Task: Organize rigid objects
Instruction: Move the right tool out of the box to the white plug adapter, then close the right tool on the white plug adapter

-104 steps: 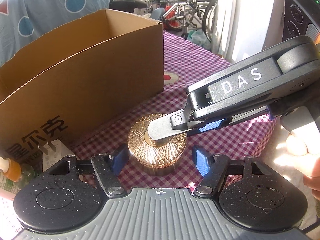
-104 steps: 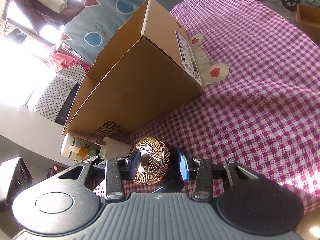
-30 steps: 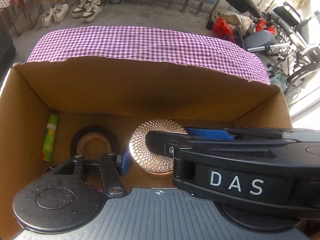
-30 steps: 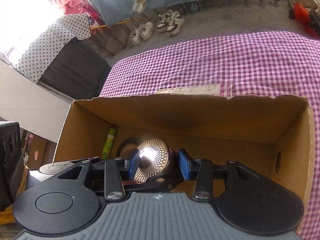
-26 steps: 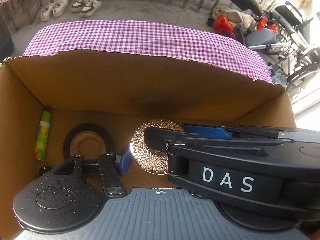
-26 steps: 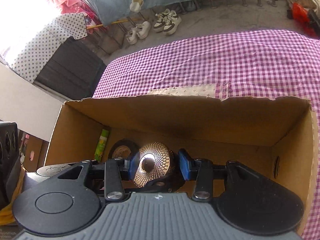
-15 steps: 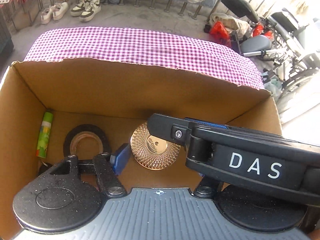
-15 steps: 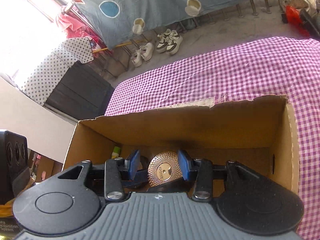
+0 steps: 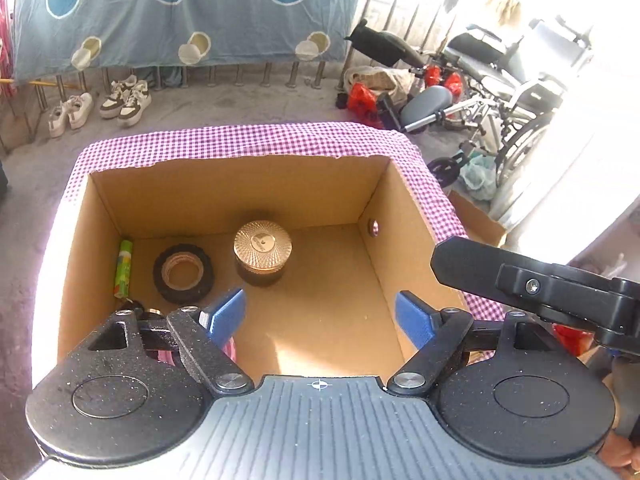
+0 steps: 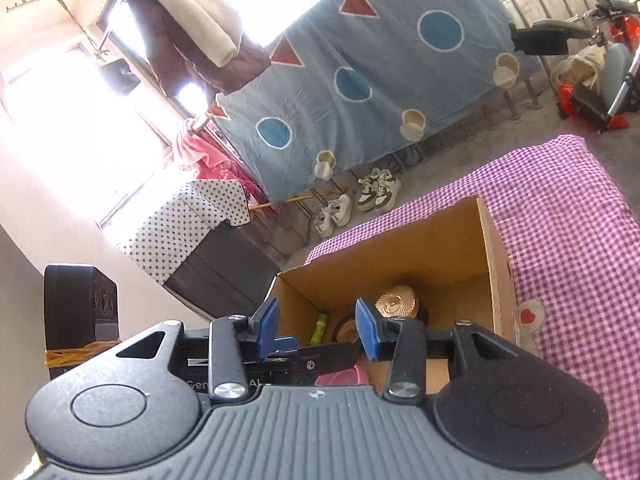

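You've set the gold-lidded jar (image 9: 262, 252) down upright on the floor of the cardboard box (image 9: 404, 240), center of the left wrist frame beside the black tape roll (image 9: 183, 274), so the next move, I'd judge, is to fetch another loose item from the counter. Your left tool (image 9: 320, 318) has just been opening and hangs released above the box, angled down. Your right tool (image 10: 316, 326) is also empty, jaws part-open, tilted toward the box's left edge.

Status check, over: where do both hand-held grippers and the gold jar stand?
Left hand-held gripper open, empty, jaws just widened. Right hand-held gripper open, empty. Gold jar upright in cardboard box, beside tape roll. Nothing in the way.
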Motion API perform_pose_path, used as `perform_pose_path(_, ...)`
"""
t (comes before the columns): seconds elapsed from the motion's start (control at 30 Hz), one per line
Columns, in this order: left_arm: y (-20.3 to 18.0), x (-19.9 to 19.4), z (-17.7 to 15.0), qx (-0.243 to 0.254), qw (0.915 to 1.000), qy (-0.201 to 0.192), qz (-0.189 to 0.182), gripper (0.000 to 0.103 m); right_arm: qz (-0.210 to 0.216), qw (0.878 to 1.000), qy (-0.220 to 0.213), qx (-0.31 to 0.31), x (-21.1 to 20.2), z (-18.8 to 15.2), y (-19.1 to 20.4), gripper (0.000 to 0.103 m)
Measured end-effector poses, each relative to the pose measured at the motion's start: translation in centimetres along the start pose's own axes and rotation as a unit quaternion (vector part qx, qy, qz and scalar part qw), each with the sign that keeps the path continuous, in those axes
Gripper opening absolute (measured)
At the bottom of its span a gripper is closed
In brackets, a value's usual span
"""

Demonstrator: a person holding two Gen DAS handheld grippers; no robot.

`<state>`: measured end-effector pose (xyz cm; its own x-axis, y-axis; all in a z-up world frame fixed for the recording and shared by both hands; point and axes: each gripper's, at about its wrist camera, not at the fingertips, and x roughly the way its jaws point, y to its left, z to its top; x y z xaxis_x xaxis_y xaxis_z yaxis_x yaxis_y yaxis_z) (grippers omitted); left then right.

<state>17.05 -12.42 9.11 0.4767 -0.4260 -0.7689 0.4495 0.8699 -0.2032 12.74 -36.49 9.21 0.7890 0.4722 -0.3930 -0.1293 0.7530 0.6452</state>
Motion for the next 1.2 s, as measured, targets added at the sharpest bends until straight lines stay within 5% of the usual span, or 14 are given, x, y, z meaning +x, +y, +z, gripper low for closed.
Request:
perform_pose_path(0.23, -0.9, -4.8, -6.0, 0.06, 0.9973, -0.04, -0.015, 0.088, -0.013, 0.999, -0.024, 0.034, -5.6, -7.0, -0.4, 0.046)
perform_pose_path(0.4, 0.0, -5.8, -11.0, 0.077, 0.9954, -0.056, 0.006, 0.088, -0.023, 0.998, -0.009, 0.05, -6.2, -9.9, -0.7, 0.046)
perform_pose_path(0.63, 0.7, -4.2, -15.5, 0.084, 0.9944, -0.06, 0.025, 0.087, -0.017, 0.997, 0.045, 0.058, -2.8, -12.0, 0.0, 0.046)
perform_pose_path(0.73, 1.0, -2.7, -16.6, 0.088, 0.9939, -0.057, 0.034, 0.079, -0.015, 0.996, 0.065, 0.06, -0.9, -12.7, 0.5, 0.046)
perform_pose_path(0.9, 1.2, 0.1, -17.2, 0.107, 0.9911, -0.055, 0.057, 0.065, -0.027, 0.993, 0.097, 0.06, 2.7, -12.9, 0.6, 0.046)
perform_pose_path(1.2, 1.7, 3.1, -16.9, 0.115, 0.9899, -0.05, 0.067, 0.057, -0.063, 0.987, 0.145, 0.025, 7.5, -13.6, 1.3, 0.044)
